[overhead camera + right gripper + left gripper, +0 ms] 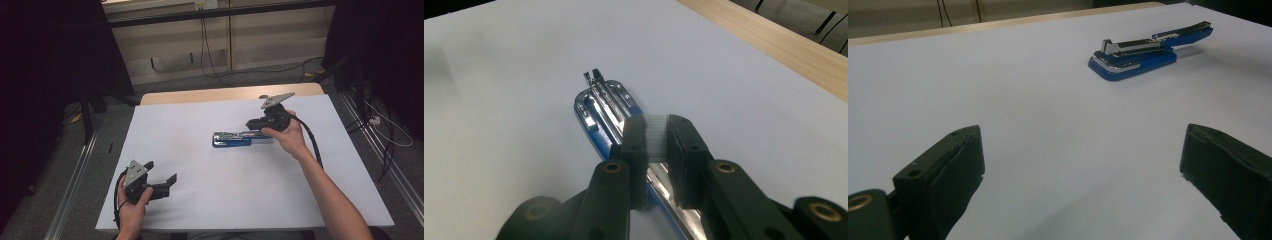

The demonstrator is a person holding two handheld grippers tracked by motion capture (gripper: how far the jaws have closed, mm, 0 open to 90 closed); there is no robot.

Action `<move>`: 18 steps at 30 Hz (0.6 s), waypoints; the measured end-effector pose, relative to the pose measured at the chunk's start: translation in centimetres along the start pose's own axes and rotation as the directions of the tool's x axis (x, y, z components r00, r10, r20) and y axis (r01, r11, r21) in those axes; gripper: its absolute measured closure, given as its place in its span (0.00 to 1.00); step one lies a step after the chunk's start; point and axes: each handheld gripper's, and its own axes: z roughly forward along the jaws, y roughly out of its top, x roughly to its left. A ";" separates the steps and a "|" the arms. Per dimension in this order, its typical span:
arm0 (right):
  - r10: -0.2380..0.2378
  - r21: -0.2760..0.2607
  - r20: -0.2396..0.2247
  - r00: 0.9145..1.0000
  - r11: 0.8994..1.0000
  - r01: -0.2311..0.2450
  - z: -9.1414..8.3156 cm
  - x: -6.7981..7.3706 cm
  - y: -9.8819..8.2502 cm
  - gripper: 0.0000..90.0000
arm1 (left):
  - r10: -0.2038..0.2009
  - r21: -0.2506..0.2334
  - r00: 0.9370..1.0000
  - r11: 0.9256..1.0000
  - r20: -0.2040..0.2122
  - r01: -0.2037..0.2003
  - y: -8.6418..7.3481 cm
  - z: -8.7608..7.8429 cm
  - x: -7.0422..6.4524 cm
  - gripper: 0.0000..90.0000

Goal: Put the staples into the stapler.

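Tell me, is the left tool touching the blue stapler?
Apart. The left gripper view shows the left tool open, with bare table between it and the stapler.

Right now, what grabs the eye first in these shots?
The blue stapler, lying opened out mid-table on the white sheet. In the right gripper view, the right gripper pinches a strip of staples right above it. The left gripper rests open near the table's front-left corner.

This looks like a lab or recording room, though dim: a white-covered tabletop (200, 200) stands among dark curtains (45, 75), aluminium floor rails (75, 180) and loose cables (210, 60) along plain wall panels (270, 40).
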 end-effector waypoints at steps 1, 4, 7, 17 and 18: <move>0.000 -0.001 -0.001 1.000 1.000 0.000 0.1 0.0 0.2 0.88 | -0.001 0.001 1.000 1.000 0.001 0.001 0.0 0.0 0.0 0.05; -0.008 -0.008 -0.001 1.000 1.000 0.008 0.3 0.2 0.9 0.88 | 0.004 0.005 1.000 1.000 0.004 -0.004 0.0 0.0 0.0 0.05; -0.014 -0.001 -0.007 1.000 1.000 0.014 0.7 0.3 1.3 0.88 | 0.004 -0.001 1.000 1.000 0.002 -0.004 0.0 0.0 0.0 0.05; -0.016 0.000 -0.017 1.000 1.000 0.016 2.2 0.5 2.2 0.88 | 0.006 -0.002 1.000 1.000 0.009 -0.006 0.0 0.0 0.0 0.05; -0.018 0.001 -0.016 1.000 1.000 0.018 2.4 0.6 2.3 0.88 | 0.006 -0.002 1.000 1.000 0.009 -0.006 0.0 0.0 0.0 0.05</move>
